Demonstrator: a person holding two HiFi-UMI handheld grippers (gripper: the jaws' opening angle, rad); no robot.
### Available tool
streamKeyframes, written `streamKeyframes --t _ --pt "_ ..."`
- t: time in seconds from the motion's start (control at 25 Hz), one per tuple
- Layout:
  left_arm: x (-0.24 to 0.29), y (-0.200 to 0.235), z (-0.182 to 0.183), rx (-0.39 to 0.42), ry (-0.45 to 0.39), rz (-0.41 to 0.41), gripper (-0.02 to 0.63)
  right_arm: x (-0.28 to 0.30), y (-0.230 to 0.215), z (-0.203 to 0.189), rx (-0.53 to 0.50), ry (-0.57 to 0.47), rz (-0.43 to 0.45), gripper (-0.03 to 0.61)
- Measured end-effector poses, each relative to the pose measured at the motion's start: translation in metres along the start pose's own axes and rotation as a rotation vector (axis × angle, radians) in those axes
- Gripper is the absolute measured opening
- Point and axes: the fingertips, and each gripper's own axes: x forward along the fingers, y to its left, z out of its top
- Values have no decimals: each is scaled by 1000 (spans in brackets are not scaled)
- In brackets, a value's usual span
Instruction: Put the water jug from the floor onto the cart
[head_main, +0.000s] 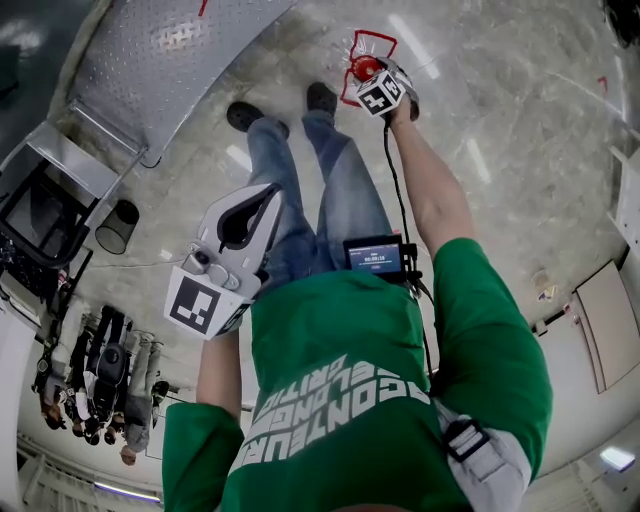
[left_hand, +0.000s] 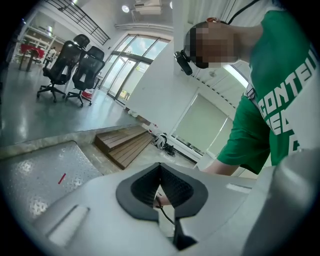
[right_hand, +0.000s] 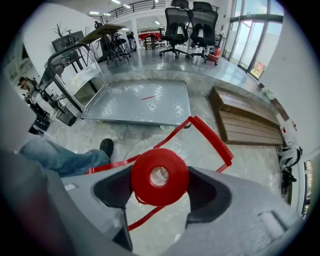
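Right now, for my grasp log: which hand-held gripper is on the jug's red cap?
The right hand-held gripper, jaws clamped on the red cap; the left hand-held gripper is shut on nothing.

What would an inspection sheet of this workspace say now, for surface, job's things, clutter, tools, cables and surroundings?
Surface: glossy stone-look floor, no spill seen.
Job's things: clear water jug with red cap and red handle, near the person's shoes, not on the platform cart beyond it.
Clutter: black waste bin beside the cart.
Tools: right tool closed on the jug's red cap; left tool raised at the chest, jaws together, holding nothing.
Cables: black cable runs from the right tool along the forearm to a chest screen.
Surroundings: office chairs, low wooden platform, people standing off to one side.
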Motion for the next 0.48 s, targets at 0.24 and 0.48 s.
streamKeyframes --t 0.24,0.48 --pt "8 -12 19 30 -26 13 15 -34 -19 7 -4 -46 -3 301" --pt "-21 -18 39 56 -99 28 15 -118 -8 57 -64 -189 -4 301"
